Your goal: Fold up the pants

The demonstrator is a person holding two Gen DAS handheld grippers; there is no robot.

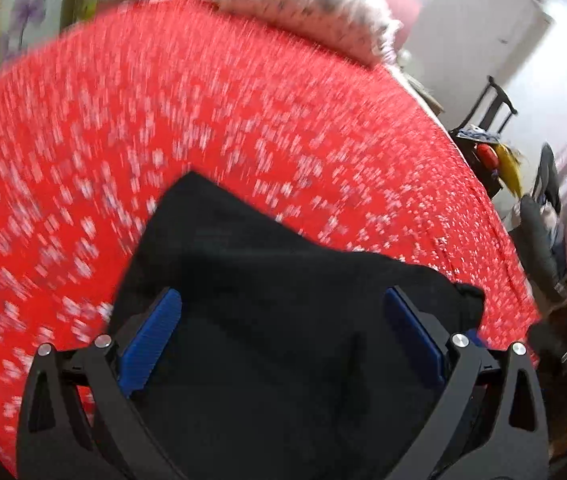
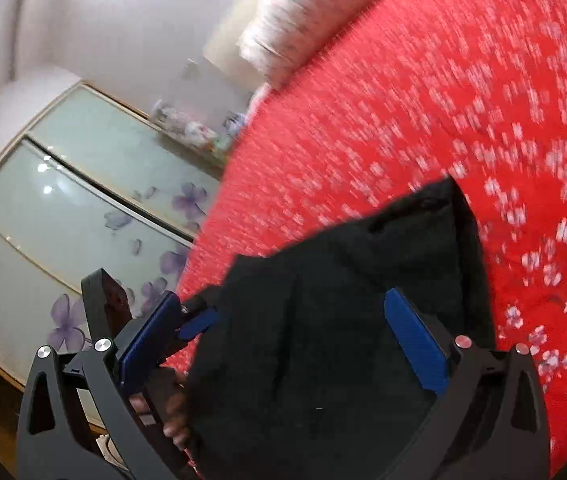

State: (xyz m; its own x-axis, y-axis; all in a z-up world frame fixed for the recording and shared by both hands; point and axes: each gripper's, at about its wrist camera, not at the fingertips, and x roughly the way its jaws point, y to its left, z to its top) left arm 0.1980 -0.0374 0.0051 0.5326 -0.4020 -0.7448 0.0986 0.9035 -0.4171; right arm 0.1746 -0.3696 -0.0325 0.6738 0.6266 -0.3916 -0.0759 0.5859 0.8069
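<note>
Black pants [image 1: 283, 300] fill the space nearest the left wrist camera, lying folded on the bed [image 1: 203, 120] with its red, white-flowered cover. Over them the left gripper [image 1: 283, 320] has its blue-padded fingers [image 1: 151, 340] spread wide apart, with nothing clamped between them; whether the pads touch the cloth cannot be told. One corner of the pants points away toward the middle of the bed.

From the right wrist camera the same pants [image 2: 343, 320] lie near the edge of the bed [image 2: 403, 100], and the right gripper [image 2: 291, 328] also stands with its jaws wide apart above the dark cloth, gripping nothing. Just beside its left finger a second black gripper with a blue pad [image 2: 195, 322] shows at the edge of the pants, with a hand [image 2: 171, 408] partly visible below it.

A pale fuzzy pillow [image 1: 307, 8] sits at the far end of the bed. Beyond the bed edge stands a wardrobe [image 2: 83, 200] with frosted doors bearing purple flowers. Both views are blurred.
</note>
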